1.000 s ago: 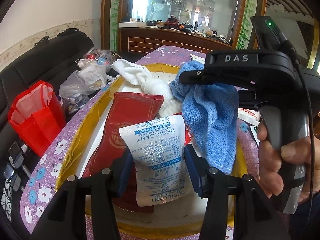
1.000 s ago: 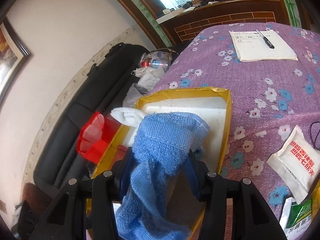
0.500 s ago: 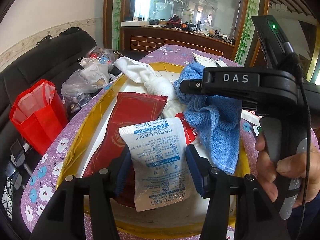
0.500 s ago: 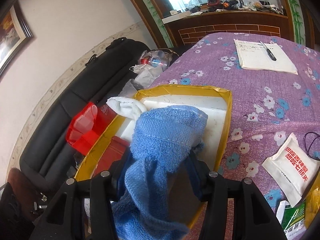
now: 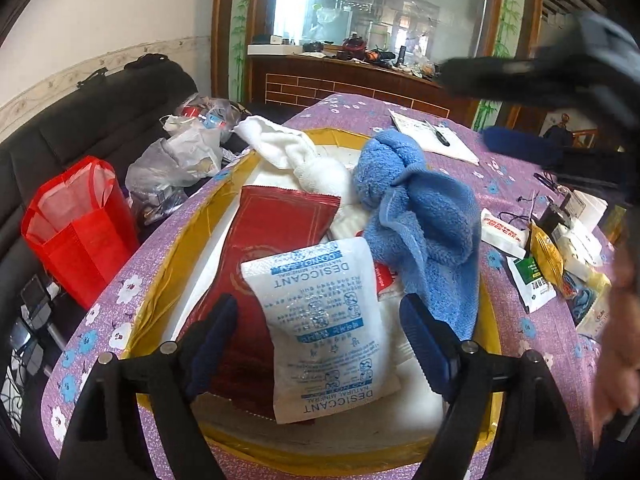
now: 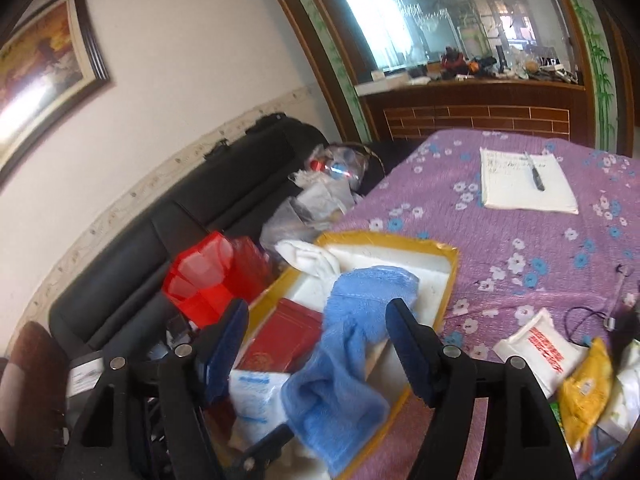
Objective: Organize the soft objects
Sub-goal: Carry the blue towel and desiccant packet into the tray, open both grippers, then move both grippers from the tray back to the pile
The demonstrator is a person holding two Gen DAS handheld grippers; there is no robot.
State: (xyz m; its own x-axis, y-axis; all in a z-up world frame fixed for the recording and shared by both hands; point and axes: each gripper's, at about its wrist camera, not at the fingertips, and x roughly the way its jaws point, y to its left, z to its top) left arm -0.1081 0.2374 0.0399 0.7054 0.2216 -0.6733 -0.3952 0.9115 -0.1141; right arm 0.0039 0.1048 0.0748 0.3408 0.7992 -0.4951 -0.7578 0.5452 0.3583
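Observation:
A yellow-rimmed foam box [image 5: 490, 364] [image 6: 450, 268] on the purple floral table holds a white desiccant pouch [image 5: 326, 324] [image 6: 256, 396], a red packet [image 5: 276, 224] [image 6: 288, 336], a knotted white cloth [image 5: 296, 152] [image 6: 308, 258] and a blue towel [image 5: 424, 216] [image 6: 356, 340]. My left gripper [image 5: 320, 340] hangs over the pouch with its jaws opening, the pads clear of the pouch's sides. My right gripper [image 6: 316, 344] is above the towel, jaws opening, and the towel lies loose, draped over the box's rim. In the left wrist view the right gripper is a dark blur [image 5: 560, 76] at upper right.
White, green and yellow packets [image 5: 532, 256] [image 6: 536, 348] lie on the table right of the box. A notepad with a pen [image 6: 526, 180] sits farther back. A red bag [image 5: 76, 224] and plastic bags [image 5: 180, 160] rest on the black sofa to the left.
Both grippers opened: the left let go of the desiccant pouch, the right let go of the blue towel, which settled onto the box. The right gripper rose and drew away.

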